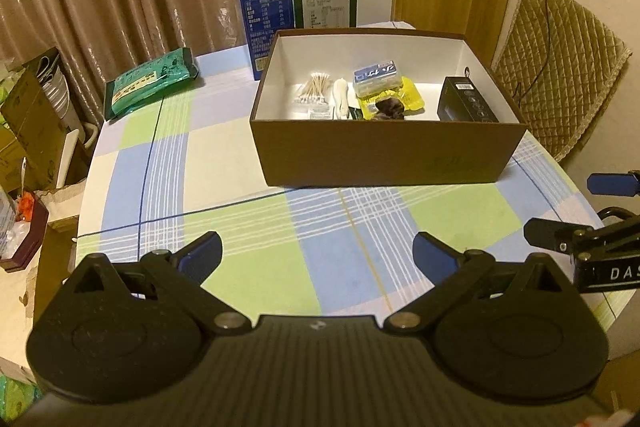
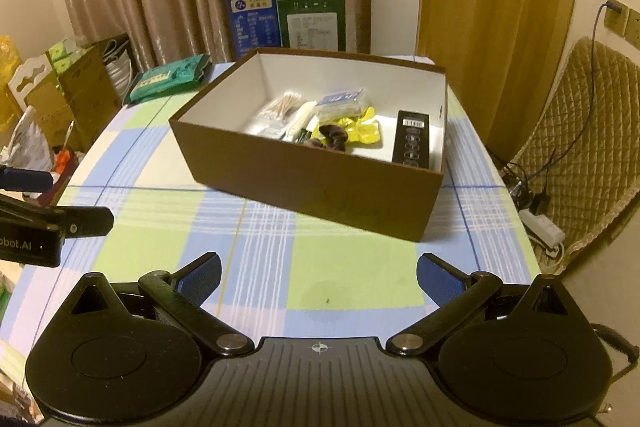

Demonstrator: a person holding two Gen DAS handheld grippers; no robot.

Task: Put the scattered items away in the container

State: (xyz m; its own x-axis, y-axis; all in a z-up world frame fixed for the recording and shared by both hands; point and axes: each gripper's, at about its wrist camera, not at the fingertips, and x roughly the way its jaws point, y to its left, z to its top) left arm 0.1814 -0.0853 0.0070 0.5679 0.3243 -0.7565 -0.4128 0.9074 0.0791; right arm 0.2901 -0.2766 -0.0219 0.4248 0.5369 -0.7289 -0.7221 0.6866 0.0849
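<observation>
Left wrist view | both hand-held grippers, left [image 1: 318,253] and right [image 2: 318,273], gaped apart, empty | items sat inside box [image 1: 384,155] on bench [image 1: 248,259], straight ahead | green pack [image 1: 150,83] lay far-left, nearer left.

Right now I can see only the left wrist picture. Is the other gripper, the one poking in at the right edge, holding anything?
Observer: No. In the right wrist view, the right gripper has its blue-padded fingers spread wide with nothing between them.
Operator: Is anything on the floor by that chair? My view cuts it off.
Observer: Yes, a white power strip lies on the floor beside the quilted chair.
</observation>
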